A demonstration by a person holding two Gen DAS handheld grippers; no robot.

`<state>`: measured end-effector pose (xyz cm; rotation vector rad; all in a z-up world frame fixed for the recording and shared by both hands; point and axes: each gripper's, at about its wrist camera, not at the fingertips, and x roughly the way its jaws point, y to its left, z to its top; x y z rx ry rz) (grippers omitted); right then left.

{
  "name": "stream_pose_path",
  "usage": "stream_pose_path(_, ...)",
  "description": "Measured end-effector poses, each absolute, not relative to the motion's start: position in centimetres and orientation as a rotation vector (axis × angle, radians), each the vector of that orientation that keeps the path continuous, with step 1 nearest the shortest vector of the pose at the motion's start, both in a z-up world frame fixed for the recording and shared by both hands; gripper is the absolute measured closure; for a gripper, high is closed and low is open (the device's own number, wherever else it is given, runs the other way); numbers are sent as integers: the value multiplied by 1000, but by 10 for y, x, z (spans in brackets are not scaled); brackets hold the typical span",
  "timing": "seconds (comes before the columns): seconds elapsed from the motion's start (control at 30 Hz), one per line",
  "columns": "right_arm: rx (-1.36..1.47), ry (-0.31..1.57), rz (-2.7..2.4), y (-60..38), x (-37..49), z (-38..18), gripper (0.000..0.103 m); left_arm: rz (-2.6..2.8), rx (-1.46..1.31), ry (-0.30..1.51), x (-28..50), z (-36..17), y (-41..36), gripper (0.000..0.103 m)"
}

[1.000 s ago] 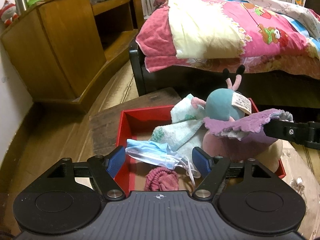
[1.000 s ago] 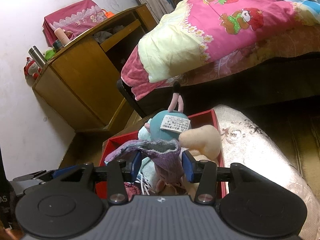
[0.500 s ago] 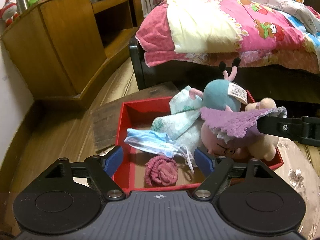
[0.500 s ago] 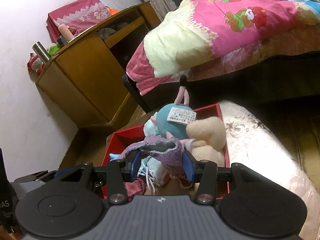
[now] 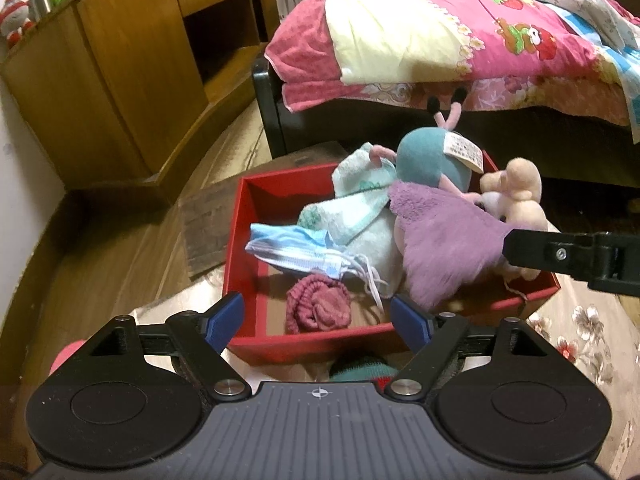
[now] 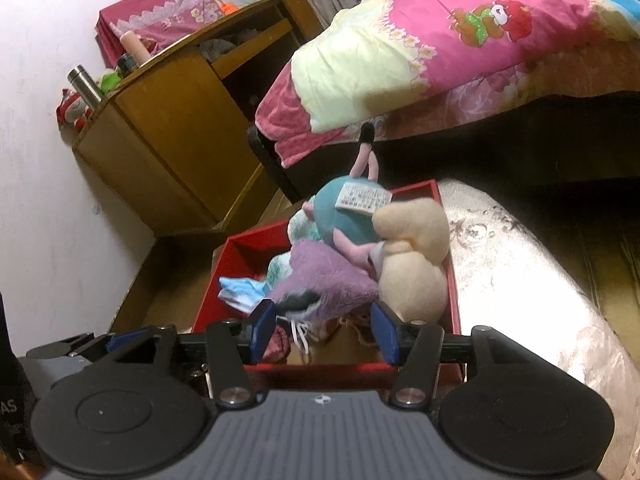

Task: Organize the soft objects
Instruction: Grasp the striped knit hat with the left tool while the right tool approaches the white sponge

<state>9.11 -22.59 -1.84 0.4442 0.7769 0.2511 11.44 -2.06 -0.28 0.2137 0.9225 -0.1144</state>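
Observation:
A red box (image 5: pixel 240 216) holds a teal plush (image 5: pixel 428 160), a beige plush (image 5: pixel 520 192), a mint towel (image 5: pixel 356 200), a blue face mask (image 5: pixel 292 248) and a pink knitted piece (image 5: pixel 320 308). A purple cloth (image 6: pixel 324 276) lies draped over the plushes. My right gripper (image 6: pixel 324 332) hangs over the box's near edge, its jaws opening; the cloth's hem lies loose between the pads, which do not press it. My left gripper (image 5: pixel 318 318) stands open and empty just short of the box's front wall. A green and red knitted thing (image 5: pixel 360 372) peeks out below it.
The box sits on a floral cushion (image 6: pixel 520 260), with a dark wooden board (image 5: pixel 204 224) behind its left corner. A wooden cabinet (image 5: pixel 120 60) fills the left. A bed with a pink quilt (image 5: pixel 460 32) lies behind the box.
The right jaws have widened and the purple cloth has sunk from them onto the plushes. My left gripper has drawn back from the box, away from the mask, and opened a little.

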Motion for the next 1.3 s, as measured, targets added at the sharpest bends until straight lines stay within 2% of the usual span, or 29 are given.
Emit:
stream_pose_path(0.67,436,885,255,-221,79,-44,79,-146,176,1016,94,-18,-3,24)
stream_pose_path(1.3,364,1009,264,-204,59,-81,79,-201,118,1161,99,-57,-13,26)
